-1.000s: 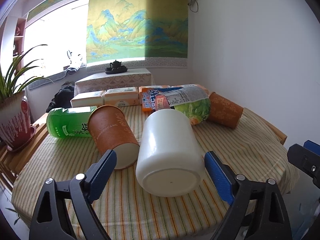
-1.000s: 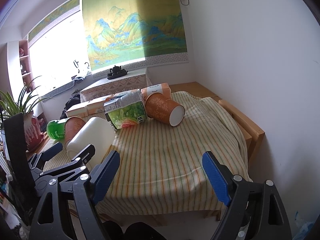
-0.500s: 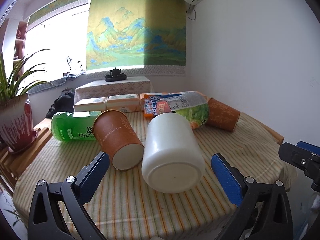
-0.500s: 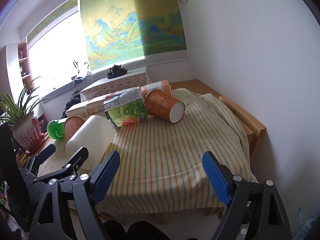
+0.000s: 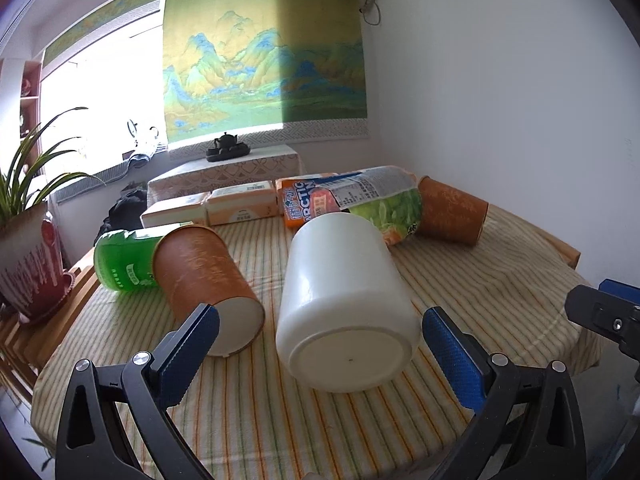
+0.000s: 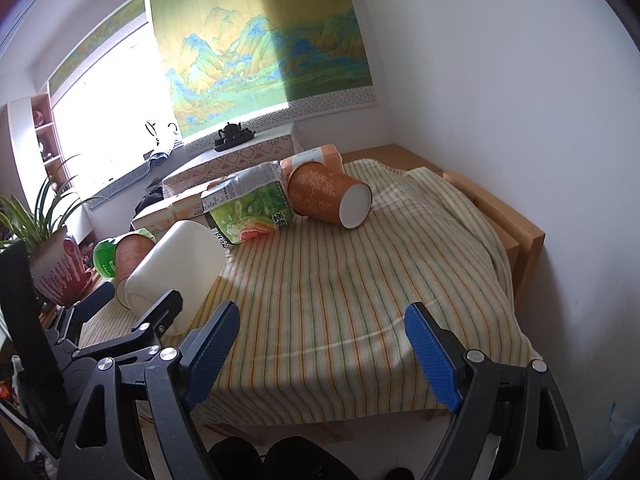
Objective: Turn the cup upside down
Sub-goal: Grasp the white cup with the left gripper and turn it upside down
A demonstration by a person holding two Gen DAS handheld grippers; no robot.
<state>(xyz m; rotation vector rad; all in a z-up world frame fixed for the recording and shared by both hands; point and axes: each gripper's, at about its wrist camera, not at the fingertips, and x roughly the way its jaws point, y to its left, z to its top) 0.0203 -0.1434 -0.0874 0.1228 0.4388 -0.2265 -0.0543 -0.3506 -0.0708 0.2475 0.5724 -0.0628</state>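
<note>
A white cup lies on its side on the striped tablecloth, its flat base facing me; it also shows in the right wrist view. My left gripper is open, its blue pads on either side of the cup's base, not touching. My right gripper is open and empty, off the table's front edge, to the right of the left gripper.
An orange paper cup lies just left of the white cup, a green bottle behind it. A second orange cup, a snack bag and tissue packs lie at the back. A potted plant stands far left.
The left gripper dipped back and then returned close to the white cup's base, jaws still open. The right gripper has barely moved.
</note>
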